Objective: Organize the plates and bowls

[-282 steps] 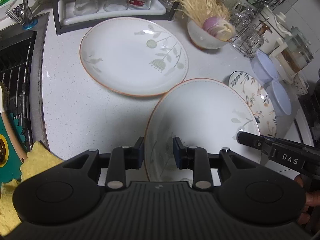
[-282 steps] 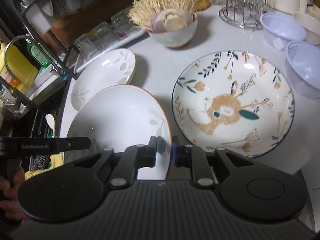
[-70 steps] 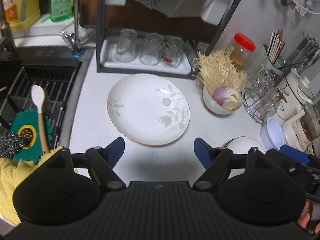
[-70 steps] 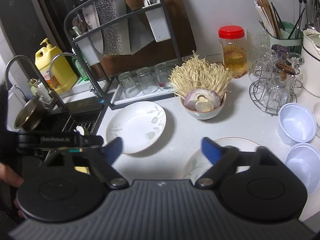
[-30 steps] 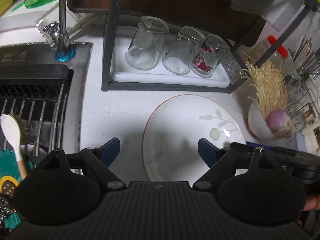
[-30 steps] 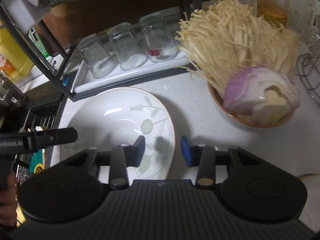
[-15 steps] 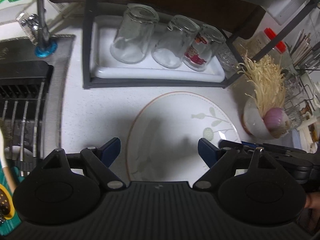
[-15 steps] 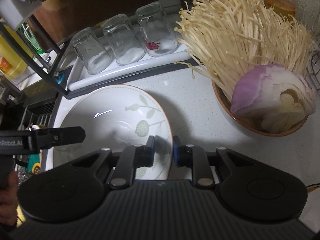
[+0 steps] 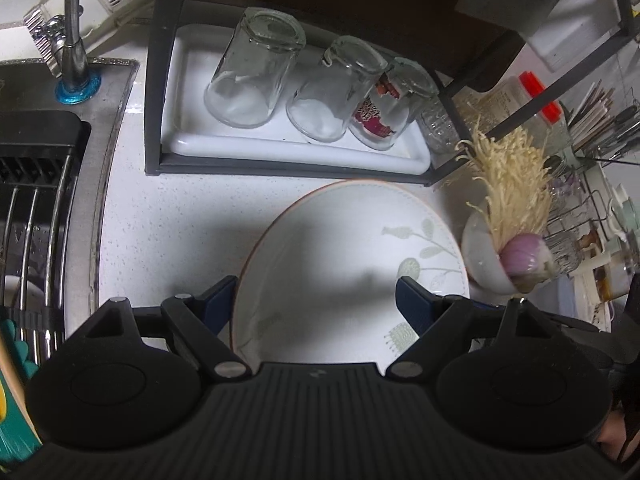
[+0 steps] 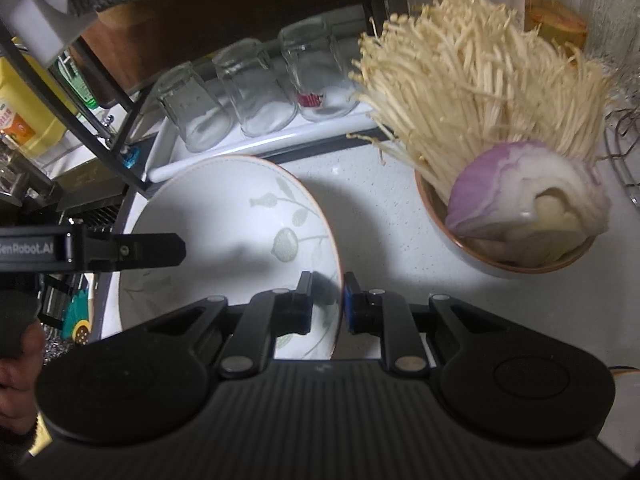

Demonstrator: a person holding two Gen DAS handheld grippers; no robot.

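A white plate with an orange rim and pale green leaf print [image 9: 344,264] lies on the speckled white counter in front of the glass rack. It also shows in the right wrist view [image 10: 224,220]. My right gripper [image 10: 326,304] is shut on the plate's right rim, with the rim pinched between its blue pads, and the plate looks tilted up on that side. My left gripper [image 9: 316,304] is wide open, with its fingers either side of the plate's near edge, above it. The left gripper's finger [image 10: 132,250] reaches over the plate's left side in the right wrist view.
A black rack holds a white tray with three upturned glasses [image 9: 256,76] behind the plate. A bowl of enoki mushrooms and cut onion [image 10: 516,204] stands to the right. The sink with a drying rack [image 9: 32,208] and the faucet [image 9: 76,56] lie to the left.
My right gripper has closed onto the plate's right rim and lifted that side. My left gripper has moved in closer over the plate and stays open.
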